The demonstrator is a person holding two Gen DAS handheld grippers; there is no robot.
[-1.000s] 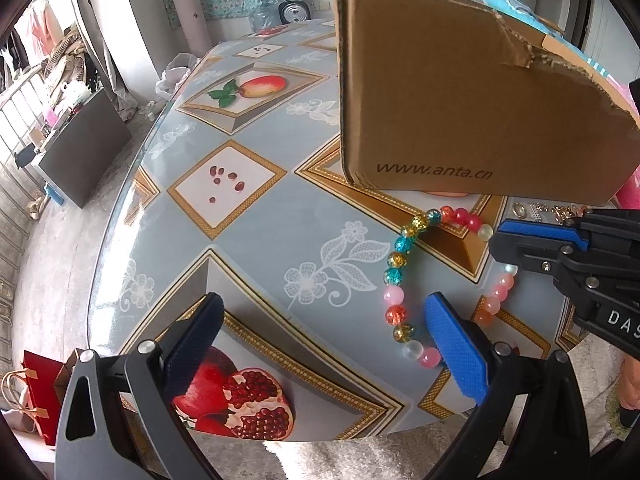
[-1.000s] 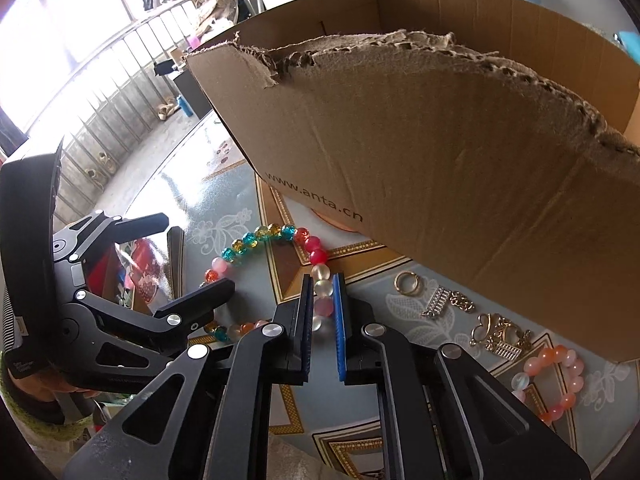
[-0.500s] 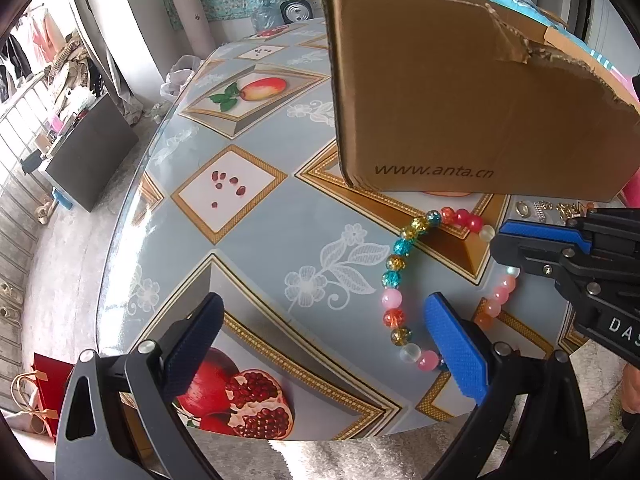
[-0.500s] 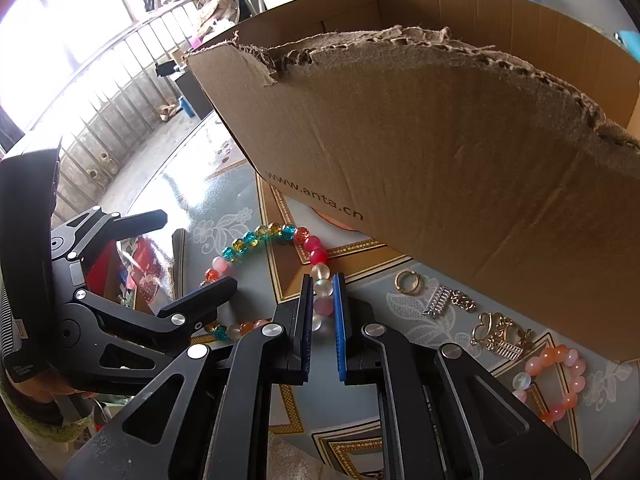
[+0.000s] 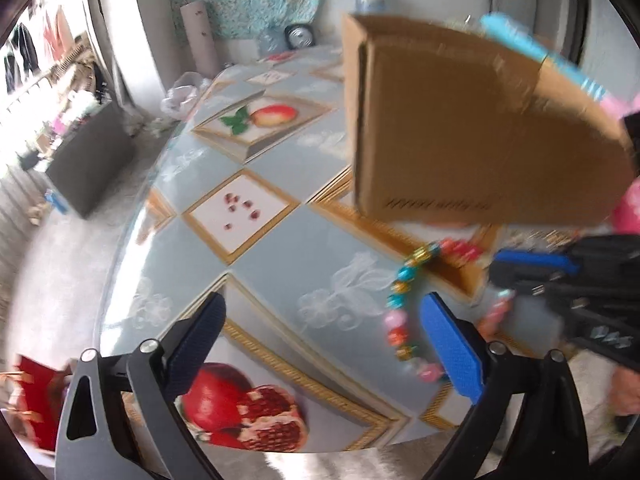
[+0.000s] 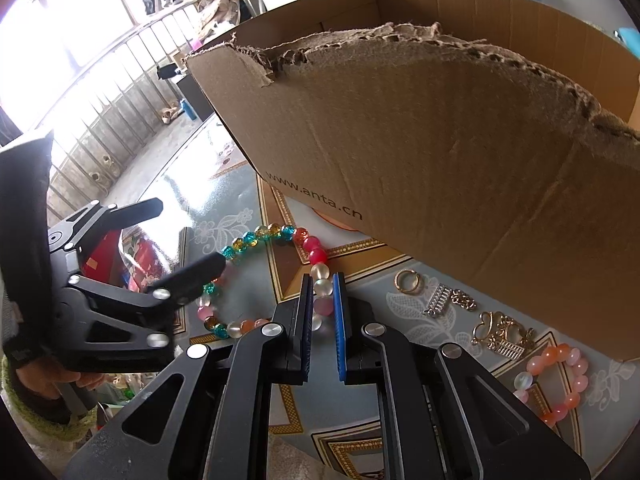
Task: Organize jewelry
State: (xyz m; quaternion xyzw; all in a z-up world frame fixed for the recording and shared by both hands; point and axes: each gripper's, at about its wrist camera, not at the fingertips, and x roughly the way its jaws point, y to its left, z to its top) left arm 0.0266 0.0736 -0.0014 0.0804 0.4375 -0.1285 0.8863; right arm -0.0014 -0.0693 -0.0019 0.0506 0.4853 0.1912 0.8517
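A multicoloured bead bracelet (image 6: 256, 236) lies on the patterned table (image 5: 280, 248) in front of a cardboard box (image 6: 440, 160). My right gripper (image 6: 323, 292) is shut on the bracelet's pale and pink beads at its right side. My left gripper (image 5: 324, 340) hangs over the table at the bracelet's left side. Its jaws are wide and closing. The bracelet's left arc (image 5: 396, 320) shows just inside the left gripper's right finger (image 5: 452, 352), and the pads do not press on it. In the right wrist view the left gripper (image 6: 190, 232) sits at the left, its lower finger over the beads.
A gold ring (image 6: 407, 281), gold charms (image 6: 448, 304) and a pink-orange bead bracelet (image 6: 560, 380) lie along the box's front wall. The box (image 5: 460, 128) has a torn top edge. The table's rim curves close on the left, with floor below.
The left gripper has tipped a little and its jaws have narrowed slightly; its view is now blurred. The right gripper and the bracelet have stayed put.
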